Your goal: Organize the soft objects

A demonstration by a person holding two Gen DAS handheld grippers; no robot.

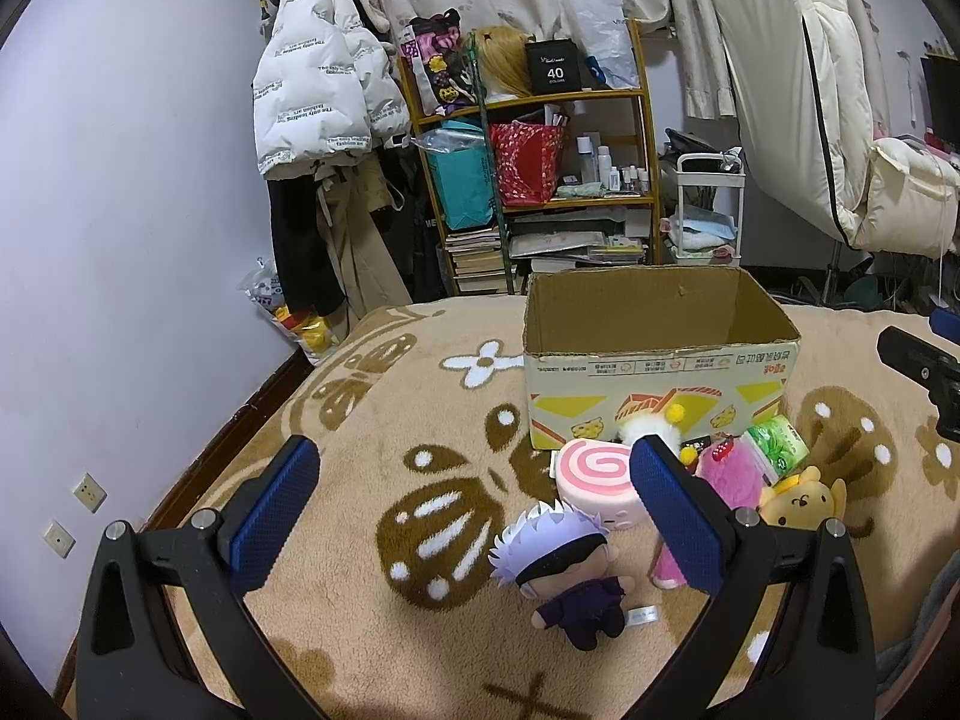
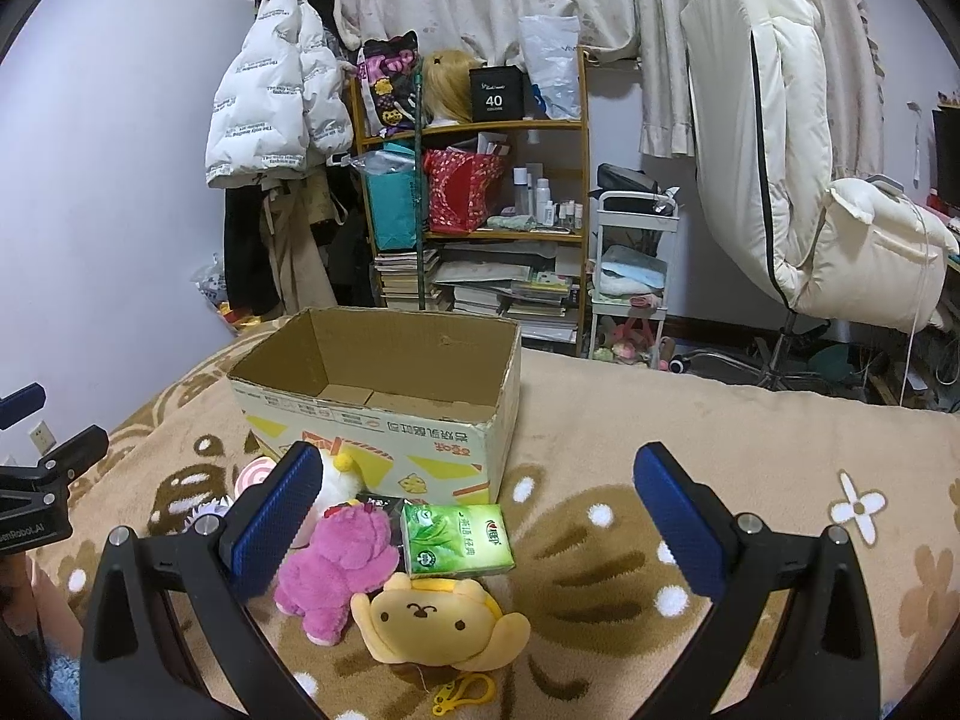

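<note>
Nearest the left gripper [image 1: 474, 510], a white-haired doll [image 1: 567, 570] lies on the patterned blanket [image 1: 384, 420] between its wide-open jaws, untouched. Just beyond sits a pink swirl cushion [image 1: 591, 474]. Ahead of the right gripper [image 2: 477, 510], likewise spread and empty, rest a yellow plush [image 2: 432, 618], a pink plush [image 2: 336, 570] and a green tissue pack [image 2: 456, 537]. Behind them stands the open cardboard box [image 2: 384, 420].
</note>
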